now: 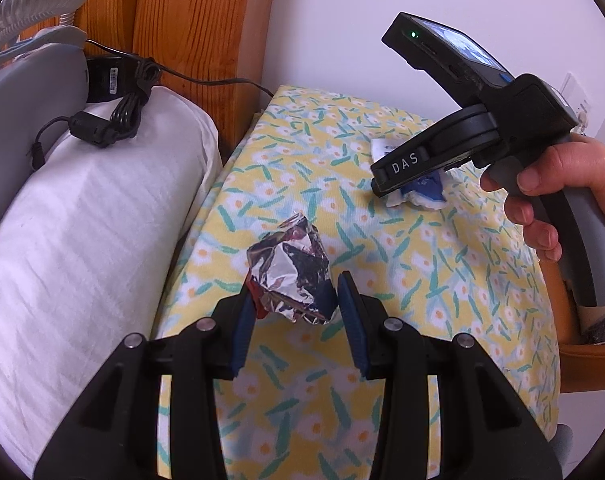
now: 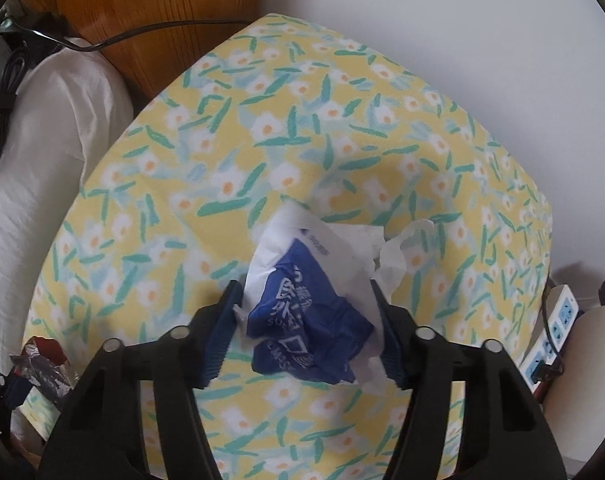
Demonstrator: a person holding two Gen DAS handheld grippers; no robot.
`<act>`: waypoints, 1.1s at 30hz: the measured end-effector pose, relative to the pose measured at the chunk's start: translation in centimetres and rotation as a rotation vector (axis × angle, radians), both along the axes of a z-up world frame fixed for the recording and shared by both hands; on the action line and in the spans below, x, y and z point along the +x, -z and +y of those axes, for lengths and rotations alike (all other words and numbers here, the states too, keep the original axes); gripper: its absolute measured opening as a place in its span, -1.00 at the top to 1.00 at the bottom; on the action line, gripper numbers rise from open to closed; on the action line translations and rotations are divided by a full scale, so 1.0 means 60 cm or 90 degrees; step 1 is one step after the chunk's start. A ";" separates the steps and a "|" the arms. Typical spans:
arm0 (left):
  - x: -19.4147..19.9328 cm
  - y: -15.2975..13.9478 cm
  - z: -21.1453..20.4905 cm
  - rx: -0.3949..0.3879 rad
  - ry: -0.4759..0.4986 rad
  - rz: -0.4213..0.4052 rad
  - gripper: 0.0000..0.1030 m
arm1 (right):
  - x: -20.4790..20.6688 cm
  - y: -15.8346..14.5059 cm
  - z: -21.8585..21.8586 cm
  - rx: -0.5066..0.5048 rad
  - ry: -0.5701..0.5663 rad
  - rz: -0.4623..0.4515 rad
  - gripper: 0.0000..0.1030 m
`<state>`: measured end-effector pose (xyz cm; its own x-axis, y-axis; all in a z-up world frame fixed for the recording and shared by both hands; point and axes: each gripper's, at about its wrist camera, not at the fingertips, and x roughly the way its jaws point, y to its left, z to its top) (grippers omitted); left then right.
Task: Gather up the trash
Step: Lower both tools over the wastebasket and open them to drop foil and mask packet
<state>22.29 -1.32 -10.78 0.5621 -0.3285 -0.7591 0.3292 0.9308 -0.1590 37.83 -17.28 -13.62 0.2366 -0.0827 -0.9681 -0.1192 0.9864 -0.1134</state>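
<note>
Left wrist view shows the left gripper spread around the crumpled foil wrapper on the flowered cloth, not yet clenched. The right gripper likewise brackets the blue-and-white wrapper, released. Neither piece looks collected yet.

Home bedroom: wooden headboard, white pillow, floral sheet.

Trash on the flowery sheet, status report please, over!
Left gripper open around foil wrapper. Right gripper open around blue-and-white wrapper. Neither lifted. Nothing blocking.
</note>
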 end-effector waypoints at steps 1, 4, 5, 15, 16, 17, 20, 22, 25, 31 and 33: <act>0.000 0.000 0.000 -0.001 0.000 0.000 0.24 | -0.002 0.000 0.001 -0.001 -0.001 -0.002 -0.05; -0.001 -0.001 0.000 -0.001 0.001 0.000 0.24 | 0.007 0.001 -0.008 0.002 -0.002 -0.006 0.00; -0.001 -0.001 0.000 0.000 0.001 -0.001 0.24 | 0.005 -0.003 -0.002 0.002 -0.001 -0.007 0.01; -0.013 -0.018 -0.004 0.011 0.001 -0.019 0.24 | -0.045 -0.042 -0.018 0.021 0.032 -0.082 0.12; -0.018 -0.023 -0.004 0.010 0.001 -0.022 0.24 | -0.054 -0.049 -0.019 0.024 0.031 -0.092 0.12; -0.025 -0.030 -0.005 0.008 0.003 -0.024 0.24 | -0.072 -0.062 -0.018 0.027 0.029 -0.108 0.12; -0.055 -0.052 -0.009 0.008 0.010 -0.040 0.24 | -0.127 -0.092 -0.021 0.048 0.028 -0.139 0.12; -0.078 -0.067 -0.012 0.009 0.018 -0.052 0.24 | -0.171 -0.112 -0.023 0.062 0.028 -0.158 0.12; -0.126 -0.096 -0.013 0.010 0.028 -0.072 0.24 | -0.255 -0.146 -0.020 0.074 0.022 -0.202 0.12; -0.252 -0.135 -0.003 0.021 0.041 -0.110 0.24 | -0.437 -0.201 -0.027 0.091 0.008 -0.296 0.11; -0.295 -0.135 -0.001 0.038 0.045 -0.124 0.24 | -0.513 -0.207 -0.031 0.099 0.000 -0.319 0.11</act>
